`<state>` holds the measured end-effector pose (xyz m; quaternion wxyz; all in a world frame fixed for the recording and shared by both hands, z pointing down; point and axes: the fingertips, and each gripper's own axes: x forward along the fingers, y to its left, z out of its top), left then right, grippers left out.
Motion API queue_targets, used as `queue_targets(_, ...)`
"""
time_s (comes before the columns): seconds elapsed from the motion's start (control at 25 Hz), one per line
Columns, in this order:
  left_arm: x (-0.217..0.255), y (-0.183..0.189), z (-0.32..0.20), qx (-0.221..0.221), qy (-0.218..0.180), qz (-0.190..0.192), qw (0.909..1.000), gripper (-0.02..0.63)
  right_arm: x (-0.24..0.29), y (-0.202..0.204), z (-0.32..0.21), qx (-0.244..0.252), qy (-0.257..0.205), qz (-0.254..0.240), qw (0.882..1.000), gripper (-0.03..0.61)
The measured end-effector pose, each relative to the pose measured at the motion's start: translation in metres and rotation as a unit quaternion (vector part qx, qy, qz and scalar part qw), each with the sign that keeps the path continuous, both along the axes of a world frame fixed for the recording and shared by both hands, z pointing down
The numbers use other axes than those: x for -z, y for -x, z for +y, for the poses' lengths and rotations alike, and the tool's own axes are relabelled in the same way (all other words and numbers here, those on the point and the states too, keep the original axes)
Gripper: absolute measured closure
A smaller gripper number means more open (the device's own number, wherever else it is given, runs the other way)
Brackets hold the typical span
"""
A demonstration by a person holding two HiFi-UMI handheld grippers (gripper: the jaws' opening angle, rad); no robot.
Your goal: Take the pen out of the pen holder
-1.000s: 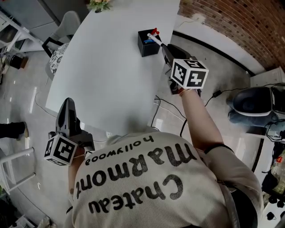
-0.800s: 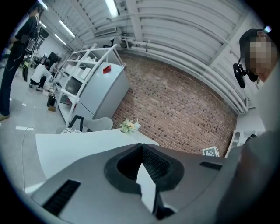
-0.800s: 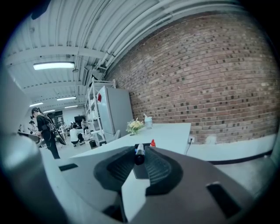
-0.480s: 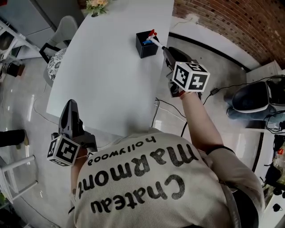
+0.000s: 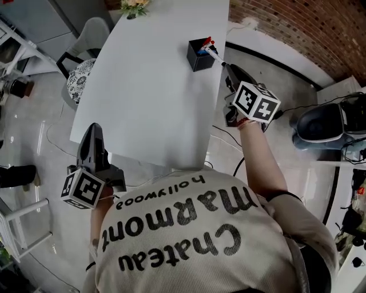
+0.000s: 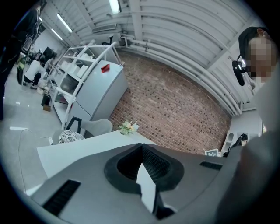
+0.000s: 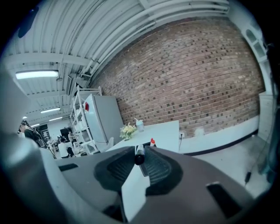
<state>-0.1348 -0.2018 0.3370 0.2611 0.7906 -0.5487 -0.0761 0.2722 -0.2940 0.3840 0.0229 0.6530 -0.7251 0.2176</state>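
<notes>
Pen point(image 5: 214, 54): white shaft, dark near end, clenched between the jaws of the right gripper point(image 5: 225, 64). In the right gripper view we see that dark end point(image 7: 139, 156) sitting in the pinch of the two pads. We log its far end at the rim of the pen holder point(image 5: 200, 58); whether it has cleared the box we cannot tell.

Pen holder: black, square, open-topped, standing near the far right edge of the table point(image 5: 148, 86). We note a red cap point(image 5: 209, 40) at its far right corner and something blue inside.

Right gripper: reaches in from off the table's right edge, marker cube point(image 5: 257, 103) behind it.

Left gripper point(image 5: 92, 128): well apart from the holder, held low beyond the table's near left corner, over the floor. In the left gripper view its jaws meet at the tips point(image 6: 141, 148) with nothing between them.

Surroundings: flowers point(image 5: 136, 6) at the table's far end, chair point(image 5: 86, 66) at its left, brick wall point(image 5: 297, 28) at the right.
</notes>
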Motion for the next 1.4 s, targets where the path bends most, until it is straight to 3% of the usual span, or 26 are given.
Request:
queue_targets(0.84,-0.007,0.058,0.041,0.008,0.015,0.008,0.9998,0.614,-0.032,0.078,0.056,0.019,0.05,-0.026,0.998,0.506)
queue_targets(1.4,-0.018,0.052,0.048,-0.029,0.015,0.016,0.9994,0.614,-0.049,0.149,0.089,0.068,0.079,-0.055,0.993,0.505)
